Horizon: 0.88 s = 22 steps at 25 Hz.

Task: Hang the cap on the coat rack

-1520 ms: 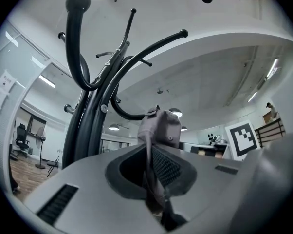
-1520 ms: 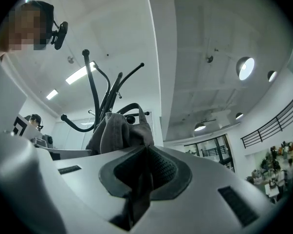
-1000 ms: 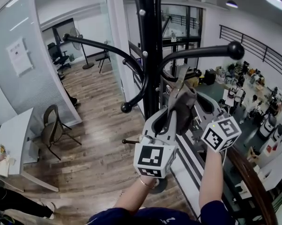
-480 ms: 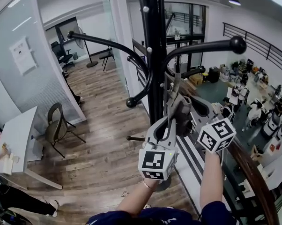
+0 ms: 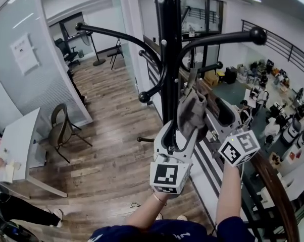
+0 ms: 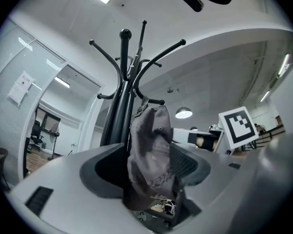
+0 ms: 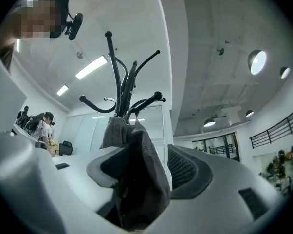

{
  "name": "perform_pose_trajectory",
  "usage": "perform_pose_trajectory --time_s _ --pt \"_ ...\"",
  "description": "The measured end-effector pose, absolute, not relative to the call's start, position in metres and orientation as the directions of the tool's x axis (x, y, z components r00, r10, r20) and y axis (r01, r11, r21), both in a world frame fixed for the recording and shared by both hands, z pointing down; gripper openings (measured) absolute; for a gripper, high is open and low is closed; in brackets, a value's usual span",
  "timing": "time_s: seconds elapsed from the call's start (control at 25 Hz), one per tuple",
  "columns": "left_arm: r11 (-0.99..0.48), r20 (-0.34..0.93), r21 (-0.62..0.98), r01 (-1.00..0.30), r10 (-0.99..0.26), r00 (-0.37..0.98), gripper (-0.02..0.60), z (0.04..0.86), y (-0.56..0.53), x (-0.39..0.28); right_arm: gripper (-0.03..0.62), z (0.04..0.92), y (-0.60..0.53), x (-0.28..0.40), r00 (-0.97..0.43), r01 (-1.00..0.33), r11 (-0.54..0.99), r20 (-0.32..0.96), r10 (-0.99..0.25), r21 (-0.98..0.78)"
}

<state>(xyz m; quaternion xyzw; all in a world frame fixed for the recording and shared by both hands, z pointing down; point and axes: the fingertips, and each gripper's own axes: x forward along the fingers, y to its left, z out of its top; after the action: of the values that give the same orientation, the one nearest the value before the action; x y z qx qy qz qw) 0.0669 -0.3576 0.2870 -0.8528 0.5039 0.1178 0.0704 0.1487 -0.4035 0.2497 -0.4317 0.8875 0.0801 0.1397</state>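
Two grippers flank the cap, and both stand released: the jaws of the left gripper and the right gripper have just been opening, and each pair is now spread wide with the cap fabric between them but not clamped. In the left gripper view the grey cap hangs in the gap, lying close against one pad with clear space on the other side. In the right gripper view the cap sits toward the opposite jaw, apart from the meshed pad. The cap hangs close beside the black pole of the coat rack, its top strap looped over a short lower hook, and the body droops limp below that hook. By this evidence the step in hand is the release, and the hanging itself appears done. The next move calls for drawing both grippers back and down, away from the cap, without dragging the fabric. Because the cloth rests near a pad in each gripper, withdraw along the line of the jaws. A sideways pull could lift the strap off the hook.
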Motion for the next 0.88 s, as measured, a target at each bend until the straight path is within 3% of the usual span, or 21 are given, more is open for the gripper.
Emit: perform_pose_trajectory --time_s 0.32,0.56,0.76,0.88 --pt "-0.467 -0.272 -0.01 -0.884 -0.85 0.451 0.282 0.31 -0.334 0.049 0.256 0.291 -0.365 0.173 -0.507 -0.858 0.509 -0.274 -0.817 0.07" --pt "-0.451 -0.186 -0.02 -0.892 -0.875 0.446 0.282 0.365 -0.319 0.032 0.253 0.345 -0.339 0.18 -0.434 -0.895 0.445 -0.25 -0.866 0.012" --pt "-0.446 -0.014 -0.015 -0.895 -0.895 0.446 0.282 0.43 -0.308 0.019 0.252 0.403 -0.318 0.184 -0.388 -0.919 0.394 -0.151 -0.909 -0.008" --pt "-0.429 0.009 -0.007 -0.904 -0.904 0.428 0.282 0.45 -0.302 0.01 0.253 0.436 -0.307 0.186 -0.361 -0.932 0.362 -0.074 -0.93 -0.002"
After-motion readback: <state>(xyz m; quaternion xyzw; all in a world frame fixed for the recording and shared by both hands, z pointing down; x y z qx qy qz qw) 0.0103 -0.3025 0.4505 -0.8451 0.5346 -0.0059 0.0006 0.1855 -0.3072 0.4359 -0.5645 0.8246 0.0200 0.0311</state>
